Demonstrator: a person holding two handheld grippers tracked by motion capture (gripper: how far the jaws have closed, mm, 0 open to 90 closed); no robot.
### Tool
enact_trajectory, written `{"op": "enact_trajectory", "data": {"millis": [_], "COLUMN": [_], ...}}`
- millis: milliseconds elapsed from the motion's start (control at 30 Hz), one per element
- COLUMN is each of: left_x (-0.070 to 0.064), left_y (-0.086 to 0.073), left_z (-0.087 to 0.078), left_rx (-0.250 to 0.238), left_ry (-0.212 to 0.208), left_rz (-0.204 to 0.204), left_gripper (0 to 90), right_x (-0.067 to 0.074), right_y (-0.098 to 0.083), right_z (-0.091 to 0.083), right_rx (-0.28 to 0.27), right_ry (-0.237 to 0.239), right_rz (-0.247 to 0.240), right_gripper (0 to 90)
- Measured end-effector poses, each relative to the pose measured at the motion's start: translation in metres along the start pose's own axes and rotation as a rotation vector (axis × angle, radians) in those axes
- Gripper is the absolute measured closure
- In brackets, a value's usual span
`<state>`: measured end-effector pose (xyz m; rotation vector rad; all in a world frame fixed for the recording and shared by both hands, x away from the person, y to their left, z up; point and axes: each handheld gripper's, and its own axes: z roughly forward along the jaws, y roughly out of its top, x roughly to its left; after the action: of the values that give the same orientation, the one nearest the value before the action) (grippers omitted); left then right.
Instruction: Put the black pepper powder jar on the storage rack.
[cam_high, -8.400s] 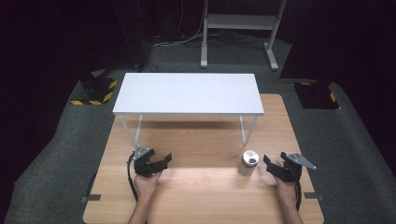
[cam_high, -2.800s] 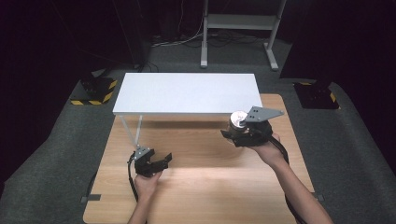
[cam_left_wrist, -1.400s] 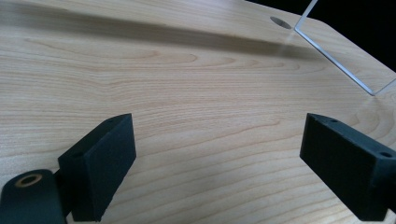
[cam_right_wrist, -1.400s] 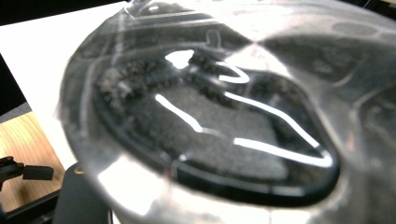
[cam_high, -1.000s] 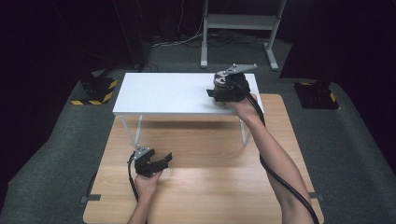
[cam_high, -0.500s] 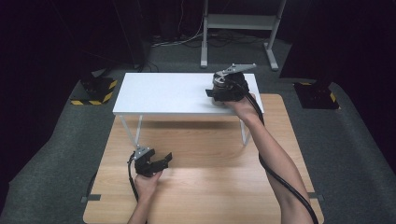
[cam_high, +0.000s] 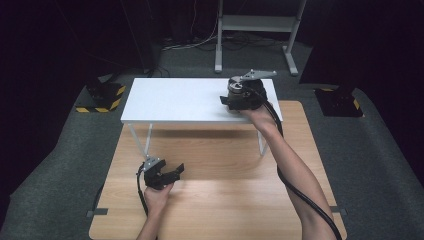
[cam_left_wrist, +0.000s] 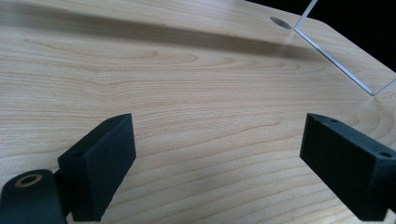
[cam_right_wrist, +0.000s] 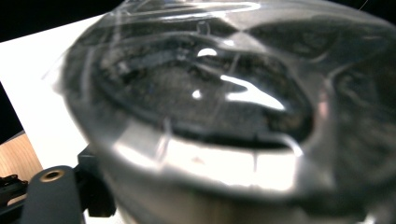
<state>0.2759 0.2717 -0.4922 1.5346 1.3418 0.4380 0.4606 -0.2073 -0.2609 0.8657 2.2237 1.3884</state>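
My right gripper (cam_high: 231, 99) has just eased its jaws, leaving the small clear plastic cup (cam_right_wrist: 219, 112) between them on the white raised shelf (cam_high: 175, 100); left gripper (cam_high: 169, 171) rests spread.

floor: grey carpet (cam_high: 60, 150) is being lit dimly | wooden table (cam_high: 225, 200) is being lit brightly | white shelf (cam_high: 175, 100) is standing on it | metal stand (cam_high: 255, 25) behind shelf | striped blocks (cam_high: 102, 97) flanking shelf
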Motion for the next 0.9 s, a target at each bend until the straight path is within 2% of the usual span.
{"op": "enact_trajectory", "data": {"millis": [300, 333, 533, 700, 900], "left_x": [0.000, 0.000, 0.000, -0.001, 0.000], "left_y": [0.001, 0.001, 0.001, 0.001, 0.001], "left_z": [0.000, 0.000, 0.001, 0.001, 0.001], "left_rx": [0.006, 0.009, 0.010, 0.010, 0.010], "left_ry": [-0.003, -0.003, -0.007, -0.010, -0.014], "left_rz": [0.009, 0.013, 0.016, 0.020, 0.023], "left_gripper": [10.3, 10.3, 9.8, 9.6, 8.6], "right_x": [0.009, 0.011, 0.007, 0.009, 0.016], "right_y": [-0.014, -0.020, -0.037, -0.059, -0.100], "right_z": [-0.013, -0.018, -0.041, -0.063, -0.093], "right_rx": [-0.013, -0.022, -0.065, -0.104, -0.124], "right_ry": [-0.021, -0.031, -0.029, -0.015, 0.004], "right_rz": [-0.044, -0.060, -0.056, -0.056, -0.056], "right_gripper": [8.5, 7.6, 5.9, 5.6, 5.7]}}
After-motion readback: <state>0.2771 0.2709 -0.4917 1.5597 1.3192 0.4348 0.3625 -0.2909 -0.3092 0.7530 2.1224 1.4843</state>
